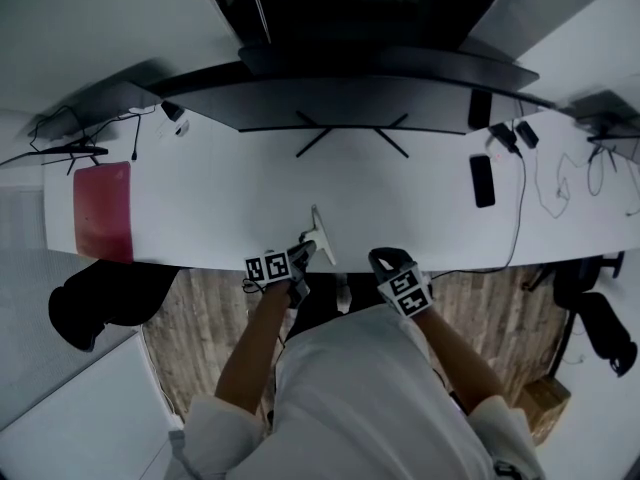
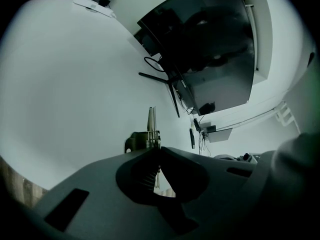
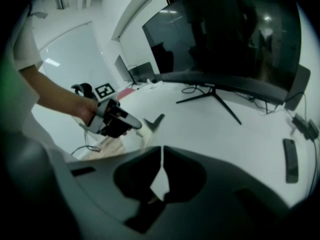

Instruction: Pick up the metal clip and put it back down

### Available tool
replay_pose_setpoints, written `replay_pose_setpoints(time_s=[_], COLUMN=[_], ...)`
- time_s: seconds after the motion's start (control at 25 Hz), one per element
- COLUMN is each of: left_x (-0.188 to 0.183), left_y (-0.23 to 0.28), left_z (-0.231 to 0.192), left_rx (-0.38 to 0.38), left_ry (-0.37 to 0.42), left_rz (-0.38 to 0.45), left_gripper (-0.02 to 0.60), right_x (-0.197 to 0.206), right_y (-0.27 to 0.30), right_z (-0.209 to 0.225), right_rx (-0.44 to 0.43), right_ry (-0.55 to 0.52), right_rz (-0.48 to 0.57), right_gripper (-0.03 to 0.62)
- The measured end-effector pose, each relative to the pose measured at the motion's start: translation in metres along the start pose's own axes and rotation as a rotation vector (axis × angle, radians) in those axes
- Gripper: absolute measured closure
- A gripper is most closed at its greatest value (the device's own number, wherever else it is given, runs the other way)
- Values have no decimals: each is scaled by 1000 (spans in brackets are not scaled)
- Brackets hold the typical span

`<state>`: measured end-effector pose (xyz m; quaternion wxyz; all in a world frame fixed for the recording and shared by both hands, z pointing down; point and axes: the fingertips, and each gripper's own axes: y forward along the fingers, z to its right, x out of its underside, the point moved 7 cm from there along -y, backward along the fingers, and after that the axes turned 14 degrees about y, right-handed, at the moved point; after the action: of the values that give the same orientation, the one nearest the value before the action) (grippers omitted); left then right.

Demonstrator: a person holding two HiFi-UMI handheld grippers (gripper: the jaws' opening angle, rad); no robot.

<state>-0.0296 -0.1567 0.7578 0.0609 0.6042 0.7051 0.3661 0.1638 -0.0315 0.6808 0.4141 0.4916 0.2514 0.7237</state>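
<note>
Nearest, the left claw (image 1: 303, 254) was clenched on the metal clip (image 1: 322, 235), which stood tilted over the near edge of the white counter (image 1: 220, 198), perhaps just clear of it. Beside it, the right claw (image 1: 384, 261) was clenched shut, empty.

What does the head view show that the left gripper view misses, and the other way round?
Only the head view: the right gripper at the desk's near edge, and the person's arms and white shirt.
Only the left gripper view: a close look at the left gripper, its jaws shut on the clip, with the clip's spring showing.
Both: the clip in the left gripper's hold, the white desk, and the dark monitor on its stand.
</note>
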Motion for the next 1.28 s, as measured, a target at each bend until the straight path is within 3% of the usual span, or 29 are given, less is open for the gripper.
replay_pose_setpoints(time_s=[0.72,1.28], left_x=[-37,-47], left_y=[75,115], left_z=[30,17], left_rx=[56,41], left_ry=[87,91], left_rz=[-68,-114], left_gripper=[546,546], right_x=[2,8], right_y=[-2,-5], right_z=[43,65], right_rx=[-7,-16], right_ry=[15,9], right_rz=[-24,-55], right_gripper=[559,559])
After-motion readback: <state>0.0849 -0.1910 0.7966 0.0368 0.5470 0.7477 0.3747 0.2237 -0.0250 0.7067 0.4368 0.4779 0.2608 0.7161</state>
